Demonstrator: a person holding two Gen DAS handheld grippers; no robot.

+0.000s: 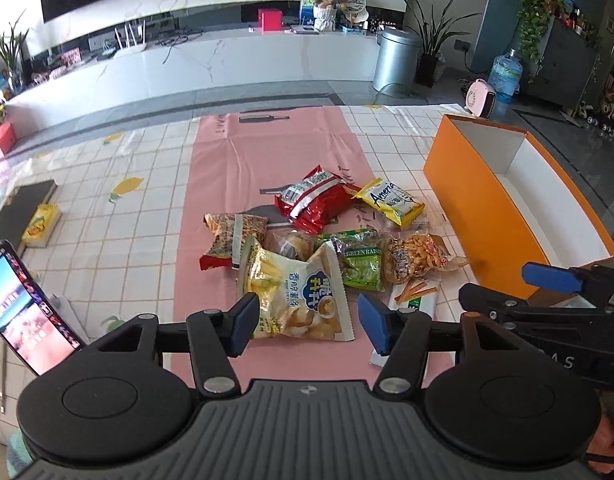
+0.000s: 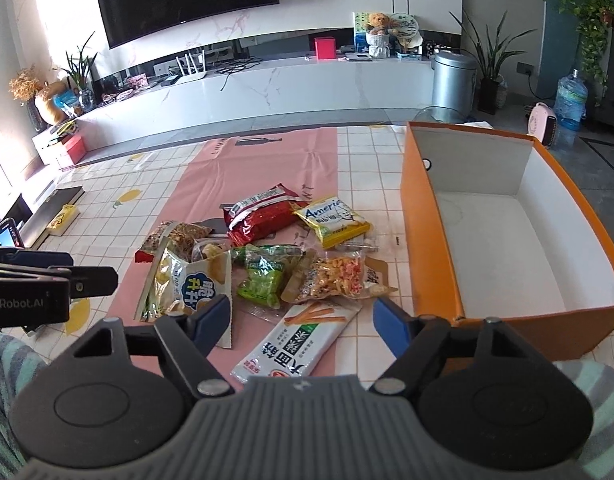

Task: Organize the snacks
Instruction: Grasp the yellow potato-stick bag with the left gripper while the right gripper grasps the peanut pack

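Both tongs stand spread, pinching nothing: left gripper [image 1: 305,322] straddles the chip bag [image 1: 295,298], right gripper [image 2: 303,322] the noodle packet [image 2: 299,340]. Puffy bags may slip; orange box [image 2: 431,264] waits at 2 o'clock.

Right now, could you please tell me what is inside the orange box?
The orange box looks empty: only its bare white floor and walls show in the right wrist view. The near orange wall hides the strip of floor closest to the camera, so that part cannot be checked.

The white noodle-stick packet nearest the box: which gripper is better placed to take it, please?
Probably the right gripper: the white noodle-stick packet lies between its open fingers, beside the orange box. The left gripper faces the yellow chip bag.
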